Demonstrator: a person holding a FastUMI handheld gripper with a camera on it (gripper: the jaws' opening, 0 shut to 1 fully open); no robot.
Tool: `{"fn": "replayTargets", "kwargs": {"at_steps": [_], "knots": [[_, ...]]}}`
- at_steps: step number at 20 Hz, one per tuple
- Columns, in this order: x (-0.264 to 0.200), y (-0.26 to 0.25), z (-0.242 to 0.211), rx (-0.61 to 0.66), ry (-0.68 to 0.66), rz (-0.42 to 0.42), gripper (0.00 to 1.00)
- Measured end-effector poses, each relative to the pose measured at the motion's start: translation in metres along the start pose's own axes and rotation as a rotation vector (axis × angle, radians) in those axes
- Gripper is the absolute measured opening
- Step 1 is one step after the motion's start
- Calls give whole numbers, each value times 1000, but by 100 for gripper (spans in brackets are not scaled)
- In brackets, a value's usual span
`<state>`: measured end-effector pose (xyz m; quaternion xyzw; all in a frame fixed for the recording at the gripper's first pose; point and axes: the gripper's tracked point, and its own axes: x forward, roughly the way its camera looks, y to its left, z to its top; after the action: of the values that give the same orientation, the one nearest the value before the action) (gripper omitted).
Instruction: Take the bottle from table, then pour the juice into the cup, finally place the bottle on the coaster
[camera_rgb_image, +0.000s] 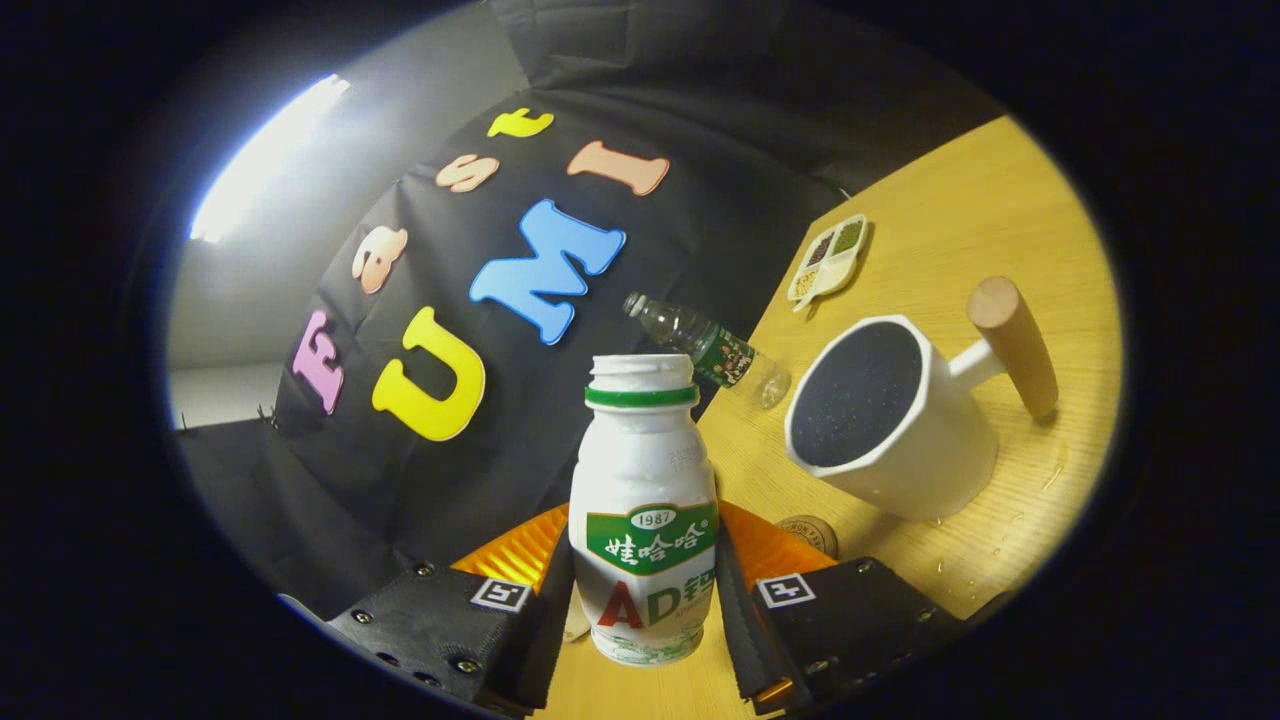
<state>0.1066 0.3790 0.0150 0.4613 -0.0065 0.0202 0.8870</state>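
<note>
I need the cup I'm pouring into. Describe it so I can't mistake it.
On the wooden table, look just beyond the jaws' right side, past the white bottle the gripper holds. The cup is white with a dark inside. Unlike the clear bottle lying behind it, it has a stubby wooden handle.

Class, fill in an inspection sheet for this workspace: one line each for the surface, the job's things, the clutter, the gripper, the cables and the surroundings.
Surface: wooden table, a few droplets near the cup.
Job's things: white bottle, cap off, held between the fingers; white cup with a wooden handle, dark inside, beyond the fingers; round coaster just ahead of the fingers, partly hidden.
Clutter: clear plastic bottle lying on its side beyond the cup; small divided dish farther back.
Gripper: gripper shut on the white bottle, view tilted.
Cables: nothing seen.
Surroundings: black cloth wall, bright light overhead.
</note>
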Motion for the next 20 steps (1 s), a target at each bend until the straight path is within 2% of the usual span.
{"fn": "replayTargets", "kwargs": {"at_steps": [8, 12, 16, 20], "knots": [[-3, -1, 12, -468, -12, -86, 67], [1, 13, 2, -587, -9, -82, 67], [5, 10, 6, -794, -21, -123, 67], [13, 10, -2, -918, 6, -125, 67]]}}
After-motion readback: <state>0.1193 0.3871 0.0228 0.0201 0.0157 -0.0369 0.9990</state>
